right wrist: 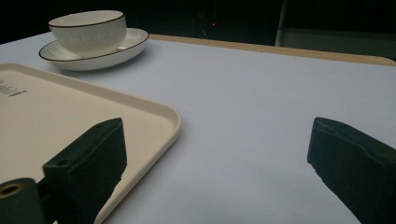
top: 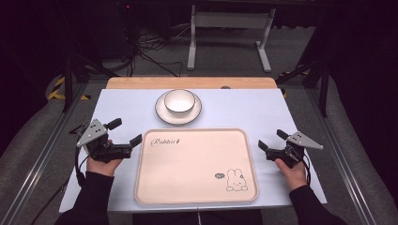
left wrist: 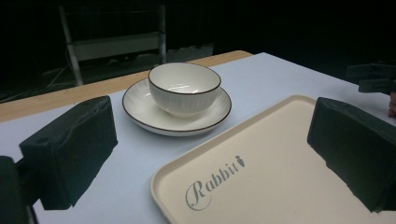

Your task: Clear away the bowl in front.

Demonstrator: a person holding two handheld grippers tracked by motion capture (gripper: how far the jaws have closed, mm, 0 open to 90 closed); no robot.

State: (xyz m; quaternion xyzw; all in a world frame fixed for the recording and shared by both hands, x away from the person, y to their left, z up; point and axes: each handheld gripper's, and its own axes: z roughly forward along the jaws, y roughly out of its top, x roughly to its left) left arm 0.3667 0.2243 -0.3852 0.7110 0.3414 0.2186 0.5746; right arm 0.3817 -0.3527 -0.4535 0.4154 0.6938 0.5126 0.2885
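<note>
Tabletop contents, no handling in progress.
Cream tray (top: 196, 166) with rabbit print lies centred on the pale tabletop (top: 263, 110); beyond it, apart, a white dark-rimmed bowl (top: 179, 101) sits upright in a matching saucer (top: 162, 112).

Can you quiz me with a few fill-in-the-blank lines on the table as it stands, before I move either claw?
1. The white bowl sits on a ______.
2. The animal drawn on the beige tray is a ______.
3. The left claw and the right claw both stand ______, holding nothing.
4. The bowl lies past the tray's ______ edge, as seen from the person.

Missing words: saucer; rabbit; open; far
</note>
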